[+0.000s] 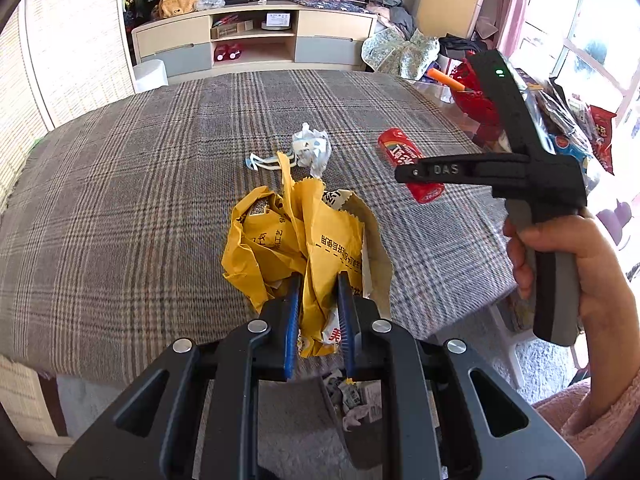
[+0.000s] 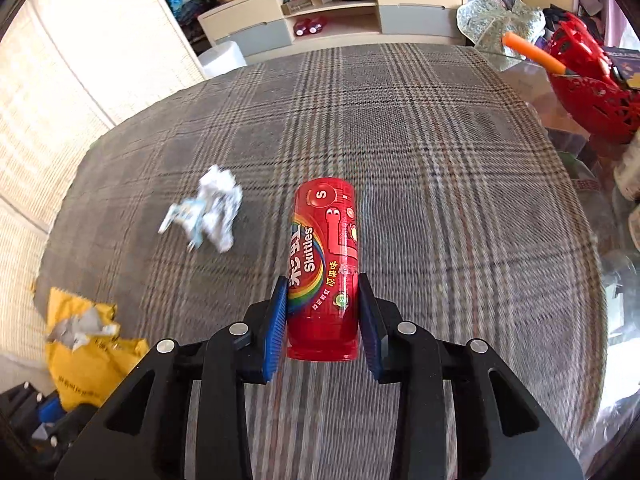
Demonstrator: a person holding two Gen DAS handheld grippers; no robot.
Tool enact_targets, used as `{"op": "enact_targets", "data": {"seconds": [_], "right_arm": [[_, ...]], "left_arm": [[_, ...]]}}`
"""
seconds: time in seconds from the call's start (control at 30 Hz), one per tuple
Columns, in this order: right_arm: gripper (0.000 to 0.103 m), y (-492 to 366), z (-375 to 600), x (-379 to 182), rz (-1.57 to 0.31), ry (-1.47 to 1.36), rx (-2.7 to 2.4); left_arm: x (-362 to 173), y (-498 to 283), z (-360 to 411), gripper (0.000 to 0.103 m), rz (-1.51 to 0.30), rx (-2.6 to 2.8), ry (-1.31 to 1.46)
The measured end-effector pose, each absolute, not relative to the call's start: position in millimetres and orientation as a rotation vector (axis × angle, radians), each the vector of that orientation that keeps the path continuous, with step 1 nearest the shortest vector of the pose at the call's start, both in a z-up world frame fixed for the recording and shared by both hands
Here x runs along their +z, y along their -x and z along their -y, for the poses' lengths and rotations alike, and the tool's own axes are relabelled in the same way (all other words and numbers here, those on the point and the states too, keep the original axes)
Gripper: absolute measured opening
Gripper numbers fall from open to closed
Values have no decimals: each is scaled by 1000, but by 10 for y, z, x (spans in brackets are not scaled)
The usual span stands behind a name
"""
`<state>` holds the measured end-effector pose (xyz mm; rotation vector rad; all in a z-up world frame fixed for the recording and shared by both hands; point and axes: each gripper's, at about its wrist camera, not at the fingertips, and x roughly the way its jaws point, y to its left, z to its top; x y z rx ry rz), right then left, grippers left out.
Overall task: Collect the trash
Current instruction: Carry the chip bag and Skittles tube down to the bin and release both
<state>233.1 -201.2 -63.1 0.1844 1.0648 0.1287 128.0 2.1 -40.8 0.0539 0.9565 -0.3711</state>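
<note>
Left claw (image 1: 318,316) is clamped on the yellow bag (image 1: 304,240), crumpled, held up over the near edge of the desk (image 1: 120,200). Right claw (image 2: 323,320) has its pads either side of the red tube (image 2: 325,264), which lies on the plaid cloth pointing away from me. The left pad (image 2: 276,328) looks to touch the tube; I see a sliver of gap at the right pad, so I log the claw as apart, closing not confirmed.

Step in hand, my reading: bag is collected on the left, tube pickup is under way on the right. A paper wad (image 2: 212,212) is untouched on the desk, well left of the tube.

Next move calls for: close the right claw squarely on the tube's lower half. The tube is round and smooth, so an off-centre pinch may roll it out sideways. Then lift and carry both to the bin.

View differences:
- Left wrist view shows a bin (image 1: 352,404) on the floor below the desk edge, paper scraps inside. The right view does not show it.
- Left view shows the right claw from the side over the tube; pad spacing is not readable there.
- Right view alone gives the pad-to-tube fit and the tube label.
- Right view shows the bag at lower left, partly cropped; the grip on it is hard to judge there.
</note>
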Motion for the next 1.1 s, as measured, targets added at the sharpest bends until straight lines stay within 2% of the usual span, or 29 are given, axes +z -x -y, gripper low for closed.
{"op": "enact_targets", "data": {"seconds": [0.3,0.5,0.83,1.1], "right_arm": [[35,-1245,2093,-202,-1010,-167,162],[35,-554,2058,-181,-1004,-165,199],[35,128,2114,-696,-1069,-204,210],[35,25,2155,-1329,-1143,-241,210]], "left_arm": [[-238,-452,55,16,-921,-400,-14],[-278,29,113,16,-912,-417,18],[-941,436,252,16,-1019,-415,43],[-1698,315,376,16,-1136,-395,51]]}}
